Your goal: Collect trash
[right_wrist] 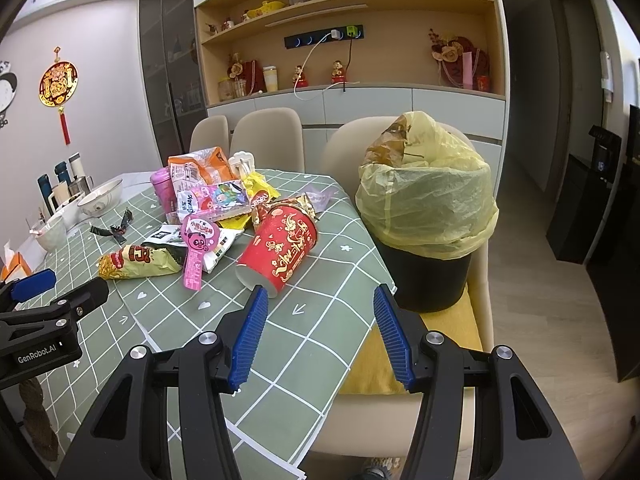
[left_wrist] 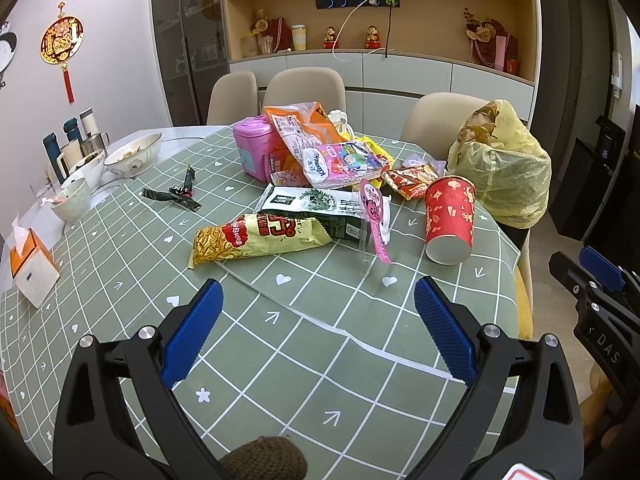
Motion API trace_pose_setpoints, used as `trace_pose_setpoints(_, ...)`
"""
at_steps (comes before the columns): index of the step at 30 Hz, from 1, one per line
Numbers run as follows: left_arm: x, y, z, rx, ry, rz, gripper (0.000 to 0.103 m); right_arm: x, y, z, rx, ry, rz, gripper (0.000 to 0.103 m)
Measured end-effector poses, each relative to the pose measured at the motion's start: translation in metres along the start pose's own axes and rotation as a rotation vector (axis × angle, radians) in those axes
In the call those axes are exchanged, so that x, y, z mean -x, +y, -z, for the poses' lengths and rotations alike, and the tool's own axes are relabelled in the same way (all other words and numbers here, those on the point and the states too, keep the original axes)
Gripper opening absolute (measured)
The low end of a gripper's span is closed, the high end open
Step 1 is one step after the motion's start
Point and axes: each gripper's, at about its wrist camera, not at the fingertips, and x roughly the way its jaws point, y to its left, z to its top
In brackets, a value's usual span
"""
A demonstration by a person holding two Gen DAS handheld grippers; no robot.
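A pile of snack wrappers lies on the green checked tablecloth [left_wrist: 132, 240]. A yellow snack packet [left_wrist: 256, 240] lies nearest, with a dark seaweed packet [left_wrist: 316, 210] behind it. A red paper cup [left_wrist: 450, 218] stands upside down at the right; it also shows in the right wrist view [right_wrist: 280, 248]. A black bin with a yellow bag [right_wrist: 428, 216] stands on a chair beside the table. My left gripper [left_wrist: 318, 296] is open and empty above the cloth, short of the yellow packet. My right gripper [right_wrist: 320, 300] is open and empty, just in front of the cup.
Bowls [left_wrist: 134, 156], flasks [left_wrist: 72, 136] and a tissue box [left_wrist: 32, 272] stand along the table's left edge. Black wrappers [left_wrist: 176, 194] lie mid-table. A pink box [left_wrist: 256, 148] and a tissue pack [left_wrist: 340, 164] sit in the pile. Beige chairs [left_wrist: 304, 88] stand behind.
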Motion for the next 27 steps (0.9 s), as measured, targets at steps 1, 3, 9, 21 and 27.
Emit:
trace_pose_setpoints(1,0.000,0.000,0.000,0.000,0.000,0.000,0.092,0.000,0.000,0.000,0.000,0.002,-0.001,0.052)
trace_pose_setpoints(3,0.000,0.001,0.000,0.000,0.000,0.000,0.092,0.000,-0.001,-0.001,-0.001,0.001,0.000,0.052)
trace_pose_setpoints(9,0.000,0.000,0.000,0.000,0.000,0.000,0.092,0.001,-0.002,-0.001,0.000,-0.001,0.003,0.052)
trace_pose_setpoints(21,-0.022,0.021,-0.012,0.019,-0.016,0.026,0.092,-0.007,-0.003,-0.003,0.031,0.013,0.027,0.052)
trace_pose_setpoints(27,-0.077,0.078,-0.047,-0.008,-0.069,-0.048,0.094,-0.034,-0.003,-0.019,0.077,0.033,0.048,0.052)
